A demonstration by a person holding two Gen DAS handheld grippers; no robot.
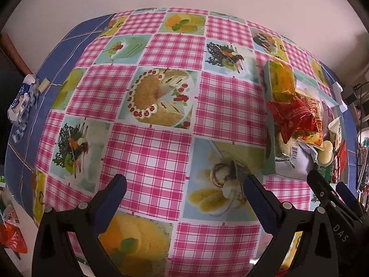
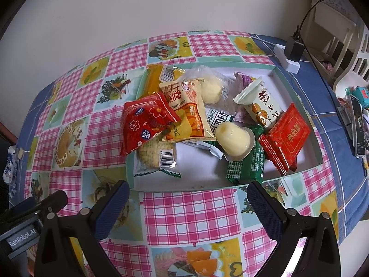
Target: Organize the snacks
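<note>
A shallow teal box (image 2: 297, 97) holds several snack packets: a red packet (image 2: 147, 120), an orange-white packet (image 2: 186, 117), a pale jelly cup (image 2: 235, 140), a red foil packet (image 2: 286, 136), a green packet (image 2: 246, 164) and a round cracker pack (image 2: 154, 154). My right gripper (image 2: 188, 196) is open and empty, just in front of the box's near wall. My left gripper (image 1: 184, 189) is open and empty over the checked tablecloth, left of the box (image 1: 269, 159). The red packet (image 1: 290, 115) shows there too.
A white power strip with a black charger (image 2: 288, 55) lies behind the box. A phone and small items (image 2: 357, 124) lie at the table's right edge. A crumpled blue-white wrapper (image 1: 23, 101) lies at the left edge. The other gripper's body (image 2: 25, 221) is at the lower left.
</note>
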